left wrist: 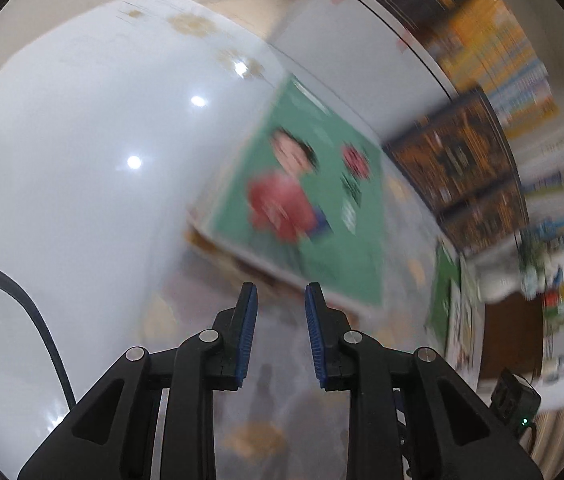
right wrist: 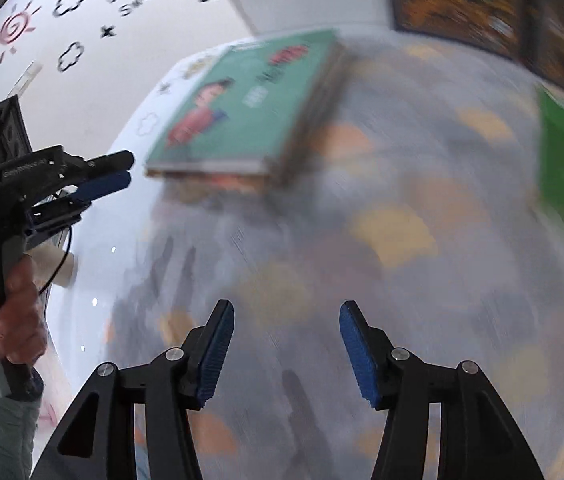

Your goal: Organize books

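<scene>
Your green-covered book (left wrist: 302, 204) lies flat atop a stack, dark orange-patterned books (left wrist: 458, 160) probably standing beyond it. Both your left gripper (left wrist: 281, 300) and right gripper (right wrist: 287, 316) hover spread, empty. Only the right view shows your hand (right wrist: 14, 312).

Glossy white table (left wrist: 82, 152) with ceiling-light glints spreads ahead, patterned mat (right wrist: 402, 232) under it (blurred), white wall (right wrist: 82, 92) with printed doodles behind.
</scene>
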